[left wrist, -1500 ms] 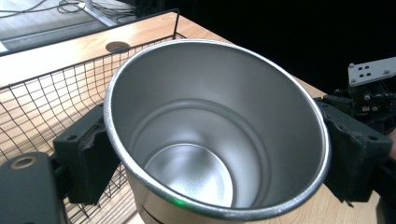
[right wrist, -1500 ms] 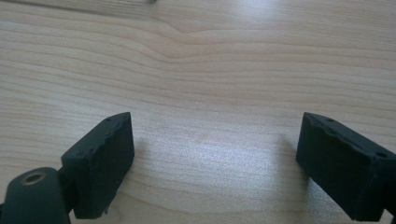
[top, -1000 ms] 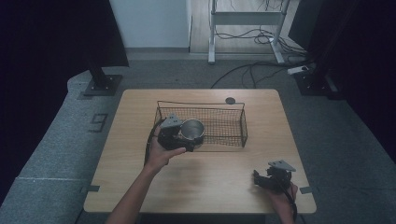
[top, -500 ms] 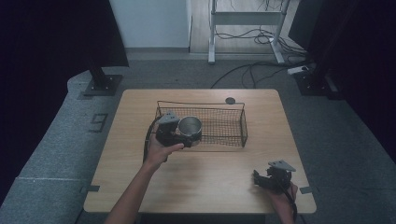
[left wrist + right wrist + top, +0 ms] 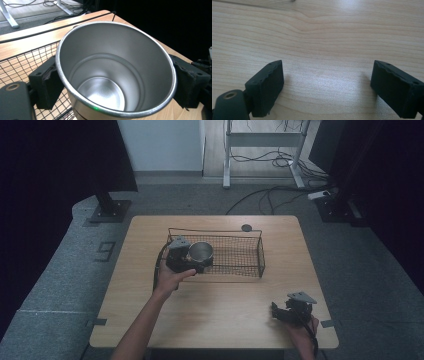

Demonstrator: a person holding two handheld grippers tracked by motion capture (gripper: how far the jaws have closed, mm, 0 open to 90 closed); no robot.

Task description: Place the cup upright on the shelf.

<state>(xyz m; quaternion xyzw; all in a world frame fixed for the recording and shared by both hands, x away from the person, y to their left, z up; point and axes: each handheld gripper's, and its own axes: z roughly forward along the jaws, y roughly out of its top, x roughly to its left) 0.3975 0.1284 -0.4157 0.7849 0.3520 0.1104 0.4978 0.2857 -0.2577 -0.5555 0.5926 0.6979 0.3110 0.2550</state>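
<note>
A shiny steel cup [image 5: 200, 251] [image 5: 112, 72] stands between the two black jaws of my left gripper [image 5: 196, 258] [image 5: 117, 80], which is shut on it. The cup is held upright over the left end of a black wire basket [image 5: 235, 254] [image 5: 17, 62] in the middle of the table. I look straight down into the empty cup in the left gripper view. My right gripper [image 5: 280, 312] [image 5: 327, 87] rests low over the bare wood near the table's front right corner, its jaws wide apart with nothing between them.
The wooden table [image 5: 220, 315] carries a small dark round disc [image 5: 246, 227] behind the basket near the far edge. Cables [image 5: 280, 195] and stand legs lie on the floor beyond the table. A dark curtain hangs at the left.
My left gripper has carried the cup a little farther away and into the basket's left end. The right gripper has stayed where it was.
</note>
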